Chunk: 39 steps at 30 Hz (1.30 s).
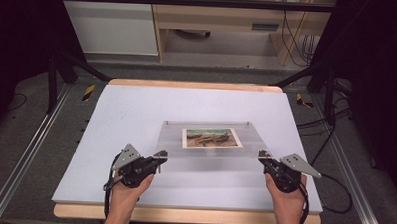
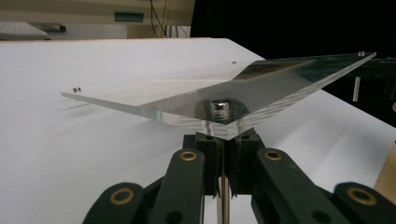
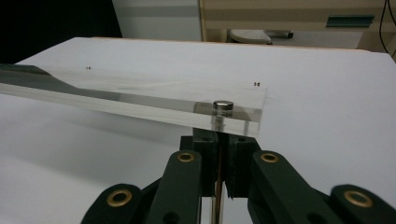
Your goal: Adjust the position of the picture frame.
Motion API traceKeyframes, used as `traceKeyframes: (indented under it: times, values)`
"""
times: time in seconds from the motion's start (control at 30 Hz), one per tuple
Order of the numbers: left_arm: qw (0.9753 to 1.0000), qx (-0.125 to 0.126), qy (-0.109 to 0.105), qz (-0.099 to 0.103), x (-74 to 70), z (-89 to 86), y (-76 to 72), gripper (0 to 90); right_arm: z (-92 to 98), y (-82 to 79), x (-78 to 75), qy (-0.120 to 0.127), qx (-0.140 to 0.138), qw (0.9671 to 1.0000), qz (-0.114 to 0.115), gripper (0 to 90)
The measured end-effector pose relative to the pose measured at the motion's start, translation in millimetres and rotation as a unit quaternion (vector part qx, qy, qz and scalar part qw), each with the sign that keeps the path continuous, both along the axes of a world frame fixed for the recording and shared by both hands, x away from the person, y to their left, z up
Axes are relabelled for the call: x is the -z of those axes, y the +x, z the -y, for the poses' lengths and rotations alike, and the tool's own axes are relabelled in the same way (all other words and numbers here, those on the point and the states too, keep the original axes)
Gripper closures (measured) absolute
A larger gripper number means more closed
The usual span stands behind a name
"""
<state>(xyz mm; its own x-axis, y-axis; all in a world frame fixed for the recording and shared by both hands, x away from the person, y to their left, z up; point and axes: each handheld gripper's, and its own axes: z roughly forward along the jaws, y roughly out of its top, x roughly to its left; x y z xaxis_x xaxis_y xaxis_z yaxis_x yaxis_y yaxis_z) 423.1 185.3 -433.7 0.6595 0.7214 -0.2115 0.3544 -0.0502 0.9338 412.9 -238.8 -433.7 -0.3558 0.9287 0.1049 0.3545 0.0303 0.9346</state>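
A clear acrylic photo frame (image 1: 210,151) holds a small landscape picture (image 1: 213,137) at its middle. Its near edge is raised off the white table (image 1: 136,110), while the far edge looks low near the surface. My left gripper (image 1: 161,155) is shut at the frame's near left corner. There its jaws pinch the metal stud (image 2: 220,108) just under the plate (image 2: 196,93), seen past my left gripper (image 2: 223,140). My right gripper (image 1: 263,155) is shut the same way at the near right corner. In the right gripper view the stud (image 3: 222,108) runs down between the jaws of my right gripper (image 3: 218,137).
The white table top ends in a wooden front edge (image 1: 183,215) and a wooden back edge. Metal rails (image 1: 19,166) run along both sides on the floor. Cables (image 1: 333,197) lie at the right. A cabinet and a desk (image 1: 215,17) stand beyond the table.
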Motion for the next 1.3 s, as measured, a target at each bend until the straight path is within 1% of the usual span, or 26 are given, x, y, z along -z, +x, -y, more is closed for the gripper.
traceKeyframes:
  times: [0.03,0.13,0.23,0.3,0.57,0.87,0.93,1.0,1.03,1.07,1.13,1.17,1.3]
  values:
    - [1.0,0.001,0.004,0.003,-1.3,-1.3,0.2,83.7,-1.0,0.1,-0.7,0.002,-0.001,1.0,0.001,85.1]
    - [1.0,0.002,0.004,0.007,-3.3,-5.3,1.2,83.7,-4.7,1.4,-1.2,0.003,0.0,1.0,0.003,85.0]
    - [1.0,-0.001,-0.002,0.007,-3.1,-9.2,1.7,83.7,-7.8,1.8,-1.6,0.004,-0.001,1.0,0.005,85.0]
    - [1.0,-0.001,0.0,0.007,-2.9,-11.1,1.4,83.7,-10.0,1.7,-2.0,0.0,-0.001,1.0,0.005,85.0]
    - [0.9999,0.001,-0.001,0.01,-4.6,-14.1,1.9,83.6,-13.0,0.1,-3.3,0.005,-0.001,1.0,0.006,85.0]
    - [0.9999,-0.006,-0.001,0.012,-6.6,-23.7,5.7,83.6,-22.3,7.9,-3.2,0.005,-0.005,0.9999,0.008,84.9]
    - [0.9999,-0.006,0.001,0.013,-7.4,-25.8,8.8,83.6,-24.7,10.8,-2.9,0.005,-0.004,0.9999,0.009,84.8]
    - [0.9999,-0.013,-0.006,0.009,-7.7,-26.3,15.4,83.7,-27.0,14.6,-2.6,0.007,-0.002,1.0,0.007,84.8]
    - [0.9999,-0.013,-0.001,0.009,-7.9,-25.4,19.1,83.6,-28.5,21.9,-1.4,0.009,0.006,0.9999,0.001,85.0]
    - [0.9998,-0.013,0.005,0.011,-8.1,-24.6,22.5,83.6,-28.5,21.9,-1.4,0.009,0.006,0.9999,0.001,85.0]
    - [0.9999,-0.013,0.003,0.009,-8.5,-25.9,28.5,83.5,-29.8,29.4,0.0,0.0,0.008,1.0,0.0,85.0]
    - [0.9999,-0.012,0.003,0.01,-8.6,-27.0,31.5,83.5,-30.5,32.0,0.1,0.001,0.009,1.0,-0.004,85.0]
    - [0.9999,-0.012,-0.002,0.01,-7.7,-32.0,41.9,83.7,-35.3,40.3,-1.3,-0.003,0.012,0.9999,0.002,85.0]
